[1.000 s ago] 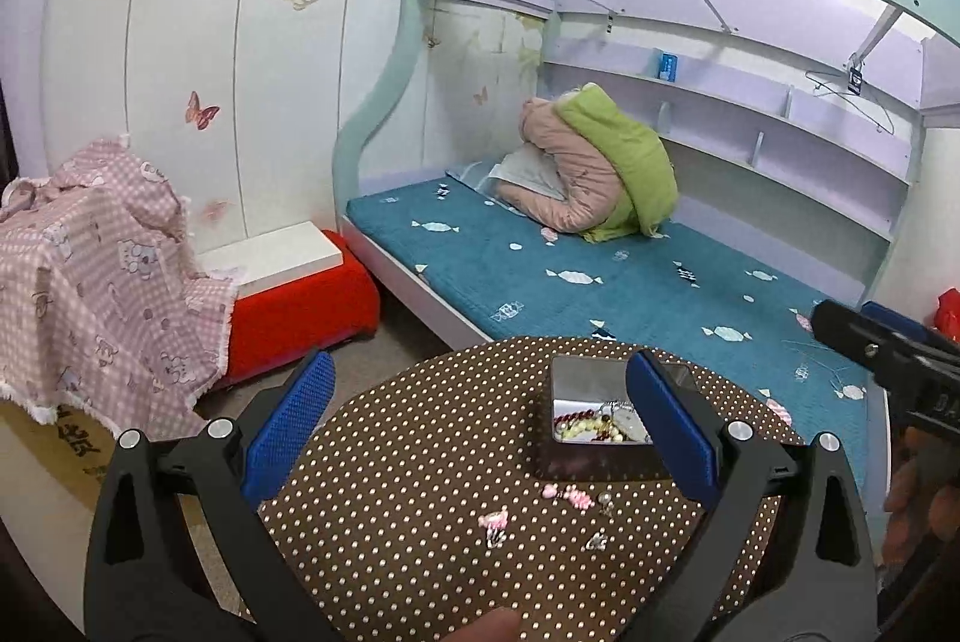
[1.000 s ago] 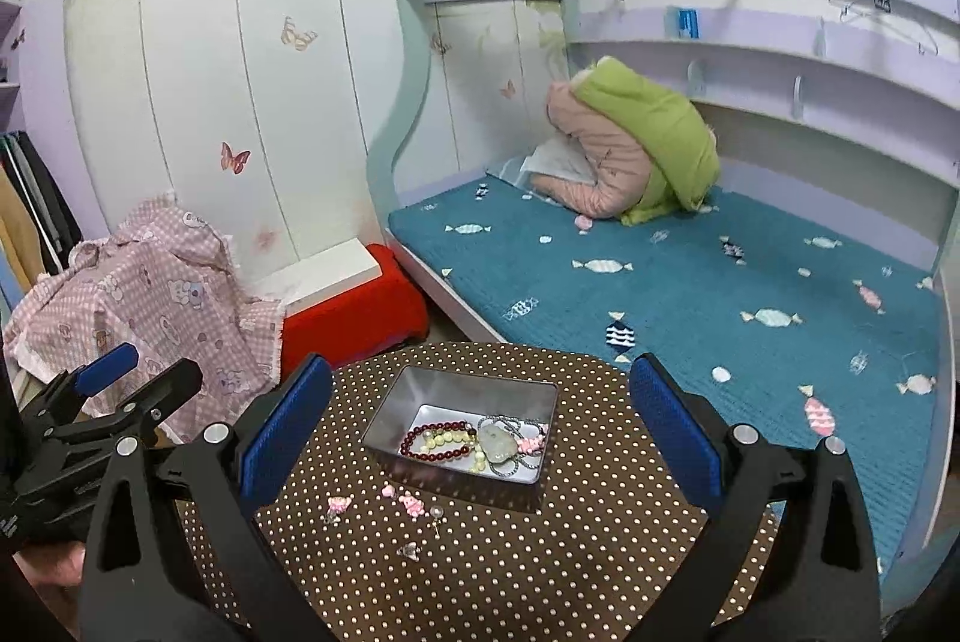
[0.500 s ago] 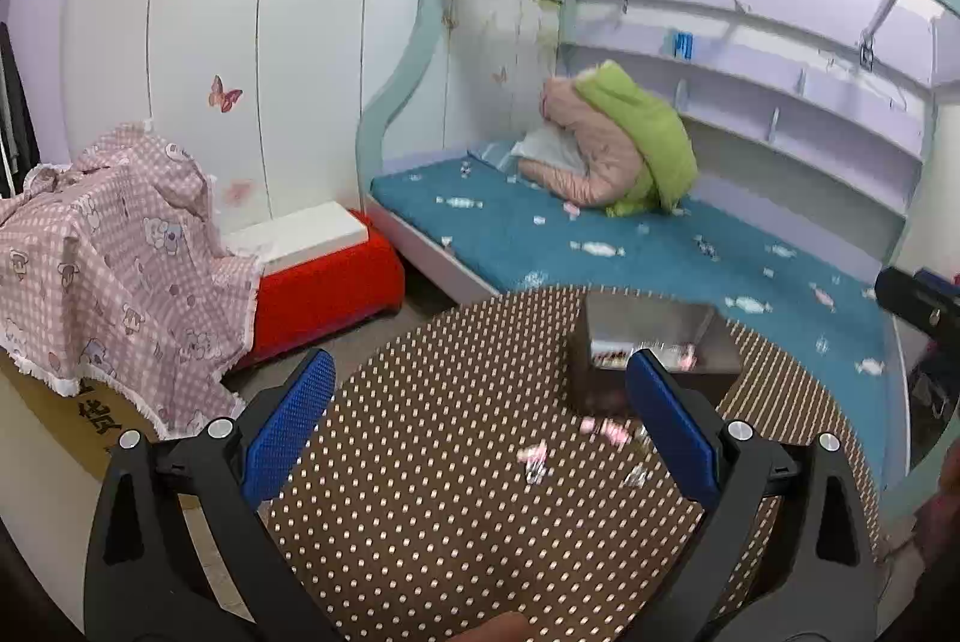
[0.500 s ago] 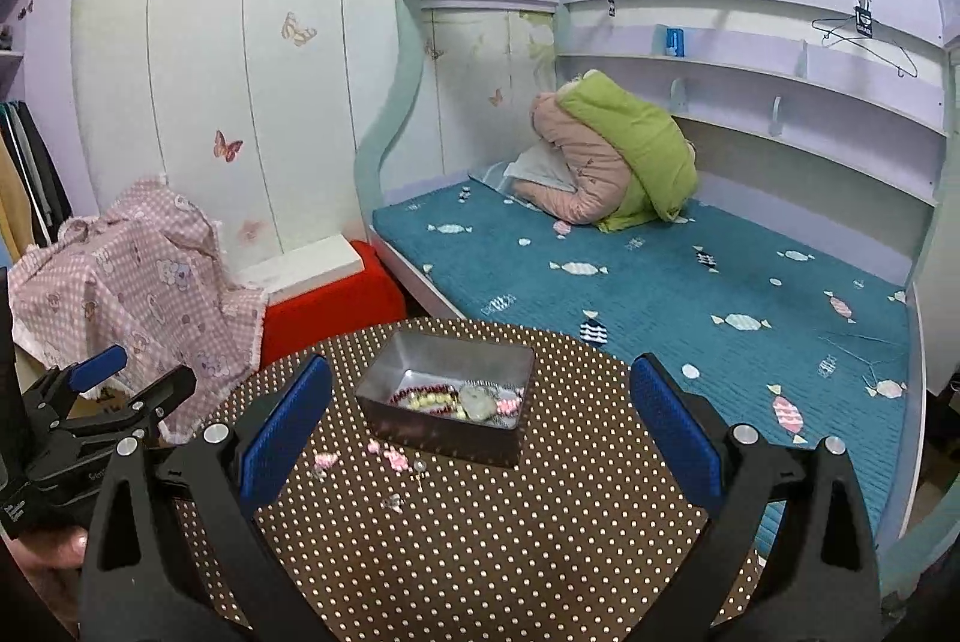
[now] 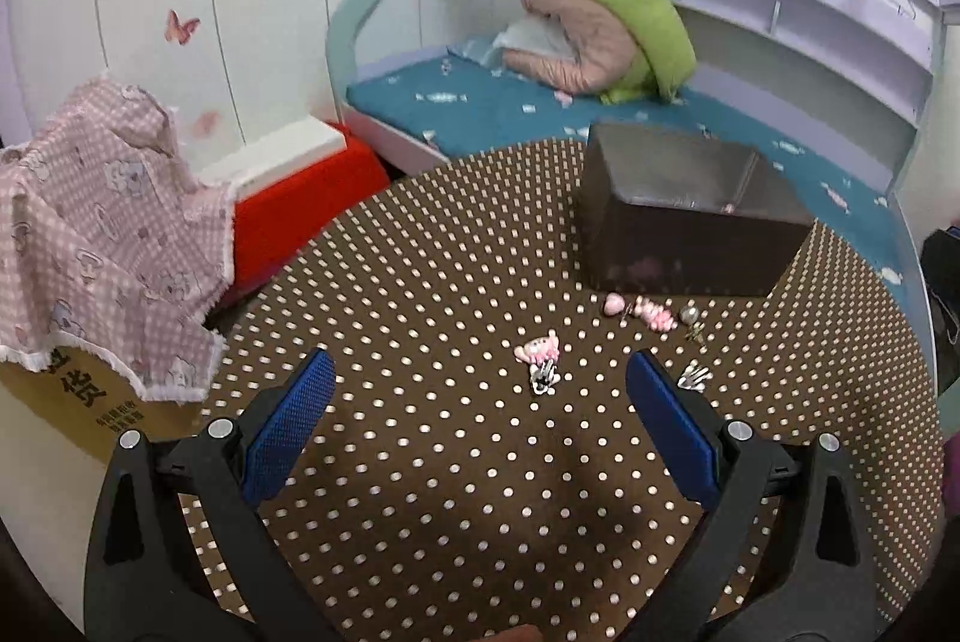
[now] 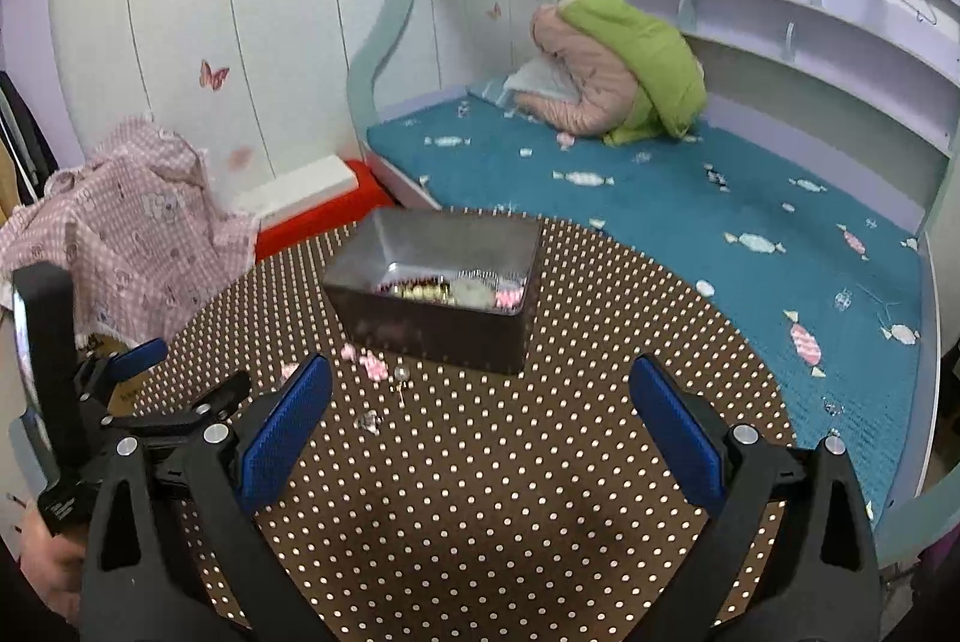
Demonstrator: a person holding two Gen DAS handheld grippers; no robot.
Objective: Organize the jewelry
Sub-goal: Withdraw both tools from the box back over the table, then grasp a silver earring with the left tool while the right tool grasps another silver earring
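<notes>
A dark metal tin point(image 5: 684, 216) stands on the brown polka-dot round table point(image 5: 420, 330). In the right wrist view the tin point(image 6: 438, 294) holds bead bracelets and other jewelry point(image 6: 456, 289). Loose pieces lie on the table before it: a pink hair clip point(image 5: 538, 348), a black-and-white clip point(image 5: 545, 378), pink beads point(image 5: 645, 311), a silver earring point(image 5: 691, 318) and a striped clip point(image 5: 696, 377). My left gripper point(image 5: 480, 426) is open and empty, low over the table just short of the clips. My right gripper point(image 6: 480, 426) is open and empty, in front of the tin.
A bed with a teal mattress point(image 6: 660, 186) and a pink and green quilt point(image 6: 618, 72) lies behind the table. A red stool point(image 5: 300, 198) and a cardboard box under pink checked cloth point(image 5: 102, 234) stand to the left. The left gripper shows at the left edge of the right wrist view point(image 6: 138, 402).
Both grippers have dropped lower and moved closer to the table. The loose pieces and the tin now appear larger. Both jaws stay open.
</notes>
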